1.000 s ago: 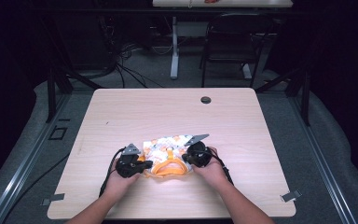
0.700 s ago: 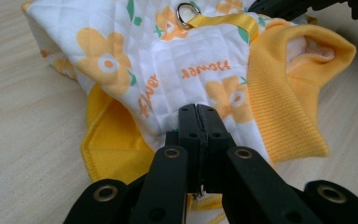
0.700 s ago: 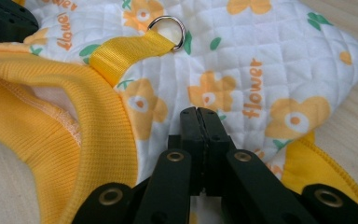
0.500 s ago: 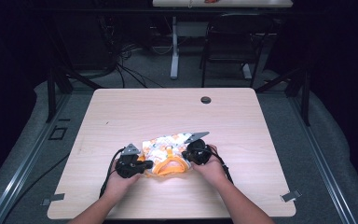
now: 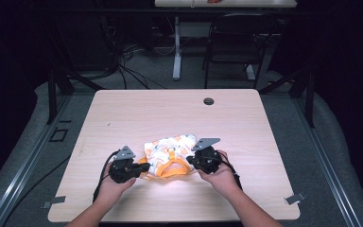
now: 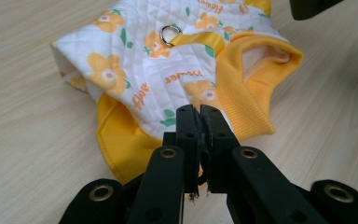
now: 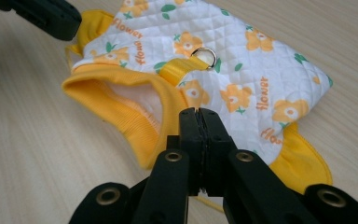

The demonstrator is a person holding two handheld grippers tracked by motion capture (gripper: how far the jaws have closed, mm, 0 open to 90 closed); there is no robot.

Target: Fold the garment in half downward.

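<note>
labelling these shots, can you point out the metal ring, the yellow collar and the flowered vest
metal ring [image 7: 204,57], right gripper view, on the ring's rim
yellow collar [image 7: 121,112], right gripper view, on its ribbed edge
flowered vest [image 6: 135,56], left gripper view, on the white quilted back

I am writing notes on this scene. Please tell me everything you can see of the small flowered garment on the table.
The garment is a small quilted white vest with orange flowers, green leaves and the word "flower". It has yellow ribbed trim and a yellow strap carrying a metal ring. It lies crumpled near the table's front edge. The left gripper and right gripper are each shut on its near edge.
</note>
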